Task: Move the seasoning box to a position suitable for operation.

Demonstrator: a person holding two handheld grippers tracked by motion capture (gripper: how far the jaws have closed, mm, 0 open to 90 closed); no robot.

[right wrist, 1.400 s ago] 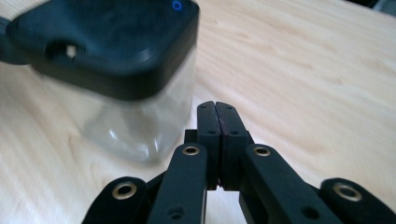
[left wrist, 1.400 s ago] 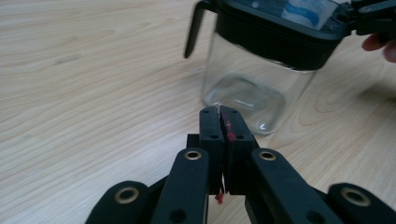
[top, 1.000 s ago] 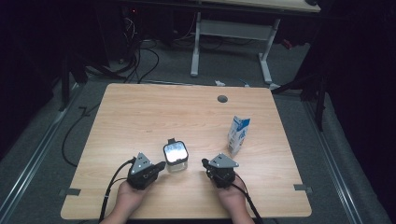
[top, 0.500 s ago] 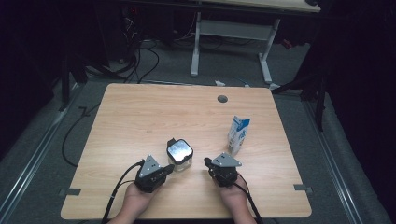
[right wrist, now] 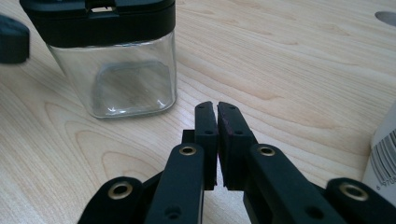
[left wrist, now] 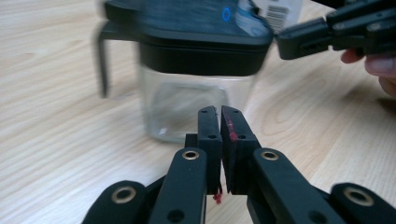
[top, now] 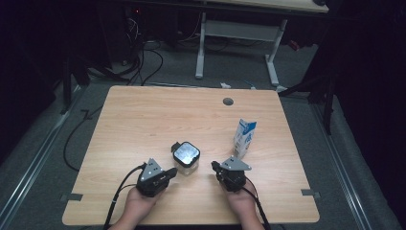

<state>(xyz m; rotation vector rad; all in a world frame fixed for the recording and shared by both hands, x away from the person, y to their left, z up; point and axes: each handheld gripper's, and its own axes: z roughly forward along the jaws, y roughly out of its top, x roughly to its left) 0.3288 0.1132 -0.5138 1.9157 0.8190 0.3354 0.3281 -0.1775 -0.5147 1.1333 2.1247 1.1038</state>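
A small square glass jar (top: 186, 154) with a black lid stands on the wooden table (top: 167, 110), near its front edge. My left gripper (top: 171, 173) lies just left of the jar, tips pointing at it. In the left gripper view the jar (left wrist: 187, 70) looms close ahead. The left gripper (left wrist: 219, 112) has jaws that have just been opening, leaving a thin slit with nothing in it. My right gripper (top: 214, 165) sits right of the jar, apart from it. In the right gripper view the right gripper (right wrist: 216, 107) is shut and empty, with the jar (right wrist: 121, 70) ahead to the left.
A blue and white carton (top: 244, 136) stands upright just beyond the right gripper; its barcode side (right wrist: 383, 154) edges the right gripper view. A round cable hole (top: 228, 101) sits at the table's far side. Cables trail from both grippers off the front edge.
The left gripper has swung its tips toward the jar and sits closer to it. The jar looks nudged slightly right. The right gripper has barely moved.
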